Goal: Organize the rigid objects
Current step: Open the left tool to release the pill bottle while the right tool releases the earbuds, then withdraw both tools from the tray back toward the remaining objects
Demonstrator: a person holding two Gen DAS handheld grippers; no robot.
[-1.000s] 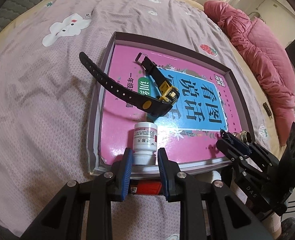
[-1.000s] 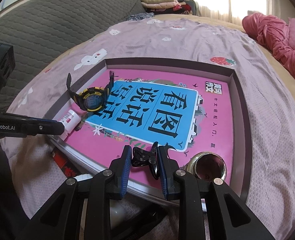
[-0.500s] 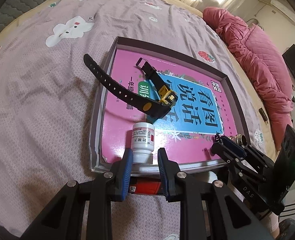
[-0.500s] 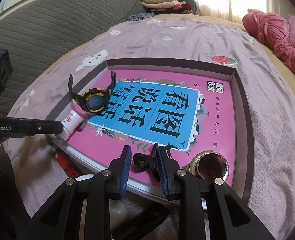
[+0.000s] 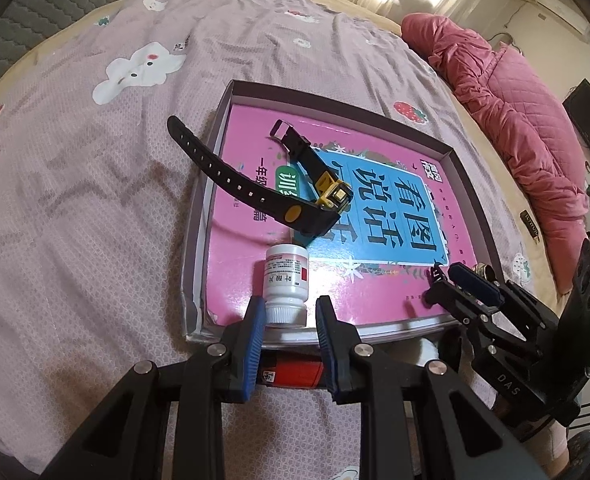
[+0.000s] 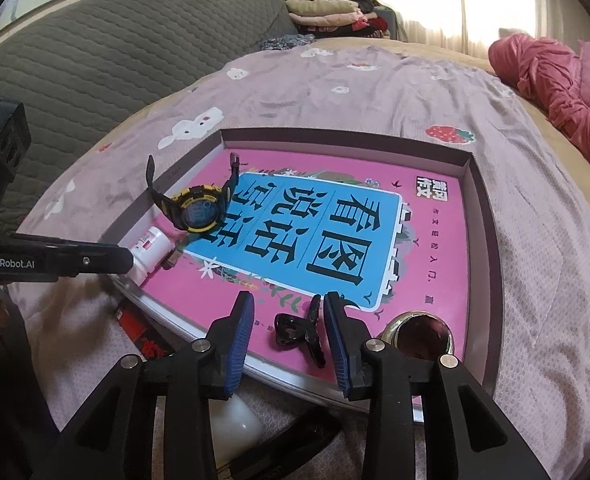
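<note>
A shallow grey box (image 5: 199, 240) holding a pink book lies on the bed. In it a white pill bottle (image 5: 286, 280) lies on its side, cap toward my left gripper (image 5: 287, 320), which is open with its jaws either side of the cap. A black and yellow watch (image 5: 327, 200) rests behind it, one strap over the box edge. My right gripper (image 6: 289, 328) is open around a black clip (image 6: 299, 326) lying on the book. A round metal tin (image 6: 421, 330) sits right of the clip. The bottle (image 6: 151, 246) and watch (image 6: 195, 212) also show in the right wrist view.
A red packet (image 5: 291, 372) lies under the box's near edge. A pink quilted coat (image 5: 515, 112) is bunched at the bed's far right. A grey headboard (image 6: 95, 64) stands on the left. Folded clothes (image 6: 327, 12) are piled beyond the bed.
Both grippers have opened: the left let go of the pill bottle, the right let go of the black clip. Both have drawn back a little.
</note>
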